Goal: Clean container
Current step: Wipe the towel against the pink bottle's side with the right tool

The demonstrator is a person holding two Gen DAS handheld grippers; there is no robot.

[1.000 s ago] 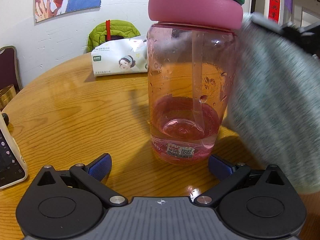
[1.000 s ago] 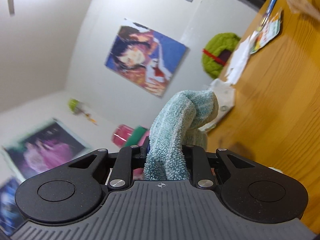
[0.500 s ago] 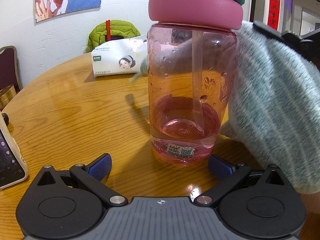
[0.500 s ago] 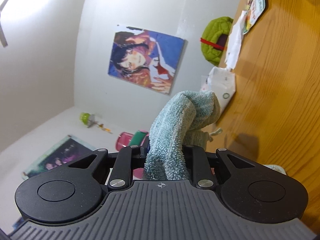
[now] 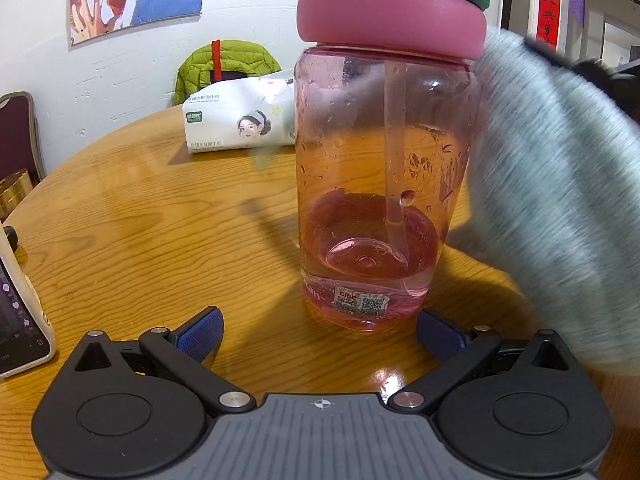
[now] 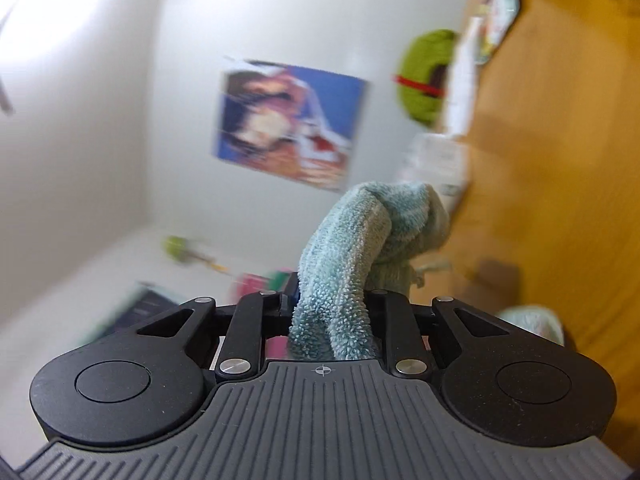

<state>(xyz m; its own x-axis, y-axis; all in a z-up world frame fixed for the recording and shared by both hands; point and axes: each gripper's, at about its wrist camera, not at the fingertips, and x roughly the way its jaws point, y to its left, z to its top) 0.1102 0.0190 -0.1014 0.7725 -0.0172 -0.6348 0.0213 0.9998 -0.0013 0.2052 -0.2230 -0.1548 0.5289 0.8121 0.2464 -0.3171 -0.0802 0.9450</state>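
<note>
A clear pink water bottle (image 5: 384, 160) with a pink and green lid (image 5: 392, 16) stands upright on the round wooden table (image 5: 160, 220). A straw and a little water show inside it. My left gripper (image 5: 320, 324) is open just in front of the bottle's base, its blue pads (image 5: 200, 332) spread wider than the bottle. A fluffy light-blue cloth (image 5: 560, 200) presses against the bottle's right side, blurred. In the right wrist view my right gripper (image 6: 332, 304) is shut on that cloth (image 6: 360, 248), which bulges out past the fingers.
A white tissue pack (image 5: 240, 124) lies behind the bottle, with a green jacket (image 5: 228, 60) on a chair beyond it. A phone (image 5: 20, 320) leans at the table's left edge, near a brass tin (image 5: 14, 190). Papers lie across the far side of the table.
The cloth has slid along the bottle's right side, and the right wrist view has rolled. The bottle and my left gripper have stayed where they were.
</note>
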